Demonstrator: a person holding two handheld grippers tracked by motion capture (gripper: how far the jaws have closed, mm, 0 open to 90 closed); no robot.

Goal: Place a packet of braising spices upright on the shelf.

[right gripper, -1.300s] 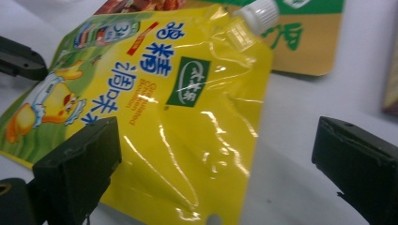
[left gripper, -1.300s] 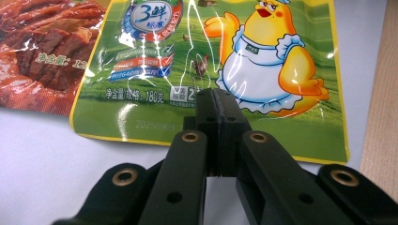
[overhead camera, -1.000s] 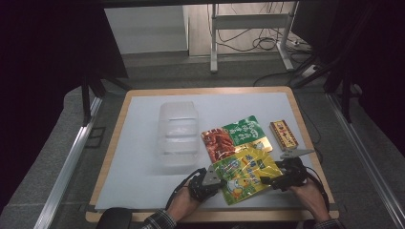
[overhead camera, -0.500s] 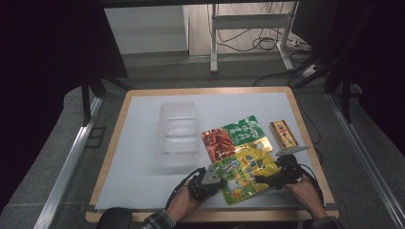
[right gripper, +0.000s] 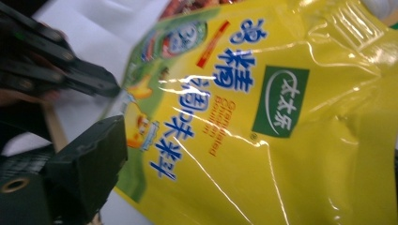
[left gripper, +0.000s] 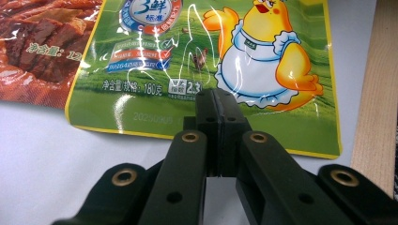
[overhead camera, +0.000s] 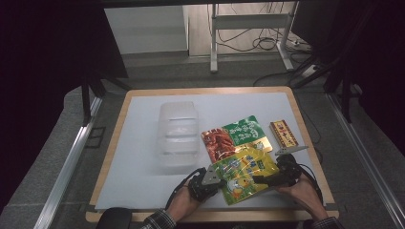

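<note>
Two grippers on one pouch right now. My left gripper (overhead camera: 208,179) sits at the near-left edge of the yellow-green chicken bouillon pouch (overhead camera: 244,172); in the left gripper view its jaws are pressed together over the pouch's lower edge (left gripper: 206,131), and I read that as clamped on the edge, though the film between the pads is hard to make out. My right gripper (overhead camera: 282,172) is at the pouch's right side. The right gripper view puts one black jaw (right gripper: 87,164) over the film and the other is out of frame, so I can't tell whether it's clamped or apart.

The pouch lies flat at the near edge of the white mat (overhead camera: 138,157), its far corner overlapping the red meat-snack pouch (overhead camera: 218,143). Beyond that, the green pouch (overhead camera: 247,131); to the right, a small red-and-gold box (overhead camera: 283,133), apart from the rest. Farther left, the clear plastic container (overhead camera: 179,136), open side up, I think.

Step as I judge it: lift the bouillon pouch toward the container. To do it well I'd confirm the right-hand bite first, raise both ends level, peel it off the red pouch without dragging that along, and keep the film taut so it doesn't fold.
</note>
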